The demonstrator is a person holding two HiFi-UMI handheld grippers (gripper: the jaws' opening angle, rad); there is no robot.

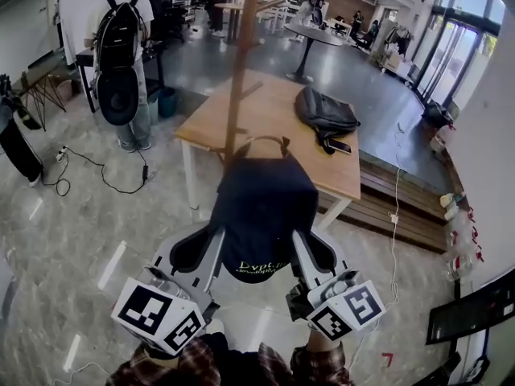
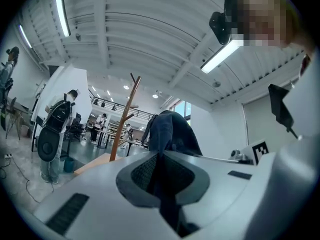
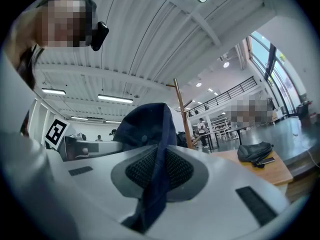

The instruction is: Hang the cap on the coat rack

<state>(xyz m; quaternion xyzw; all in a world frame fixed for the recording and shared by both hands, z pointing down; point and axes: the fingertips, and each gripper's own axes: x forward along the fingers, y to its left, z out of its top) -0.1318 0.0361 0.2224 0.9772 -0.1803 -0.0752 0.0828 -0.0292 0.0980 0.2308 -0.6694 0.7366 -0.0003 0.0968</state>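
A dark navy cap (image 1: 259, 207) with pale lettering on its brim hangs between my two grippers, its strap end pointing away from me. My left gripper (image 1: 201, 252) is shut on the cap's left edge, and the dark cloth (image 2: 167, 134) runs out between its jaws. My right gripper (image 1: 310, 252) is shut on the right edge, where the blue cloth (image 3: 150, 134) stands up between its jaws. The wooden coat rack pole (image 1: 241, 55) rises just beyond the cap; its pegs show in the left gripper view (image 2: 131, 96) and the right gripper view (image 3: 181, 106).
A wooden table (image 1: 282, 127) stands behind the rack with a black bag (image 1: 326, 112) on it. A person with a black backpack (image 1: 119, 47) stands at the far left. Cables trail over the grey floor (image 1: 88, 163). A step (image 1: 402, 199) lies to the right.
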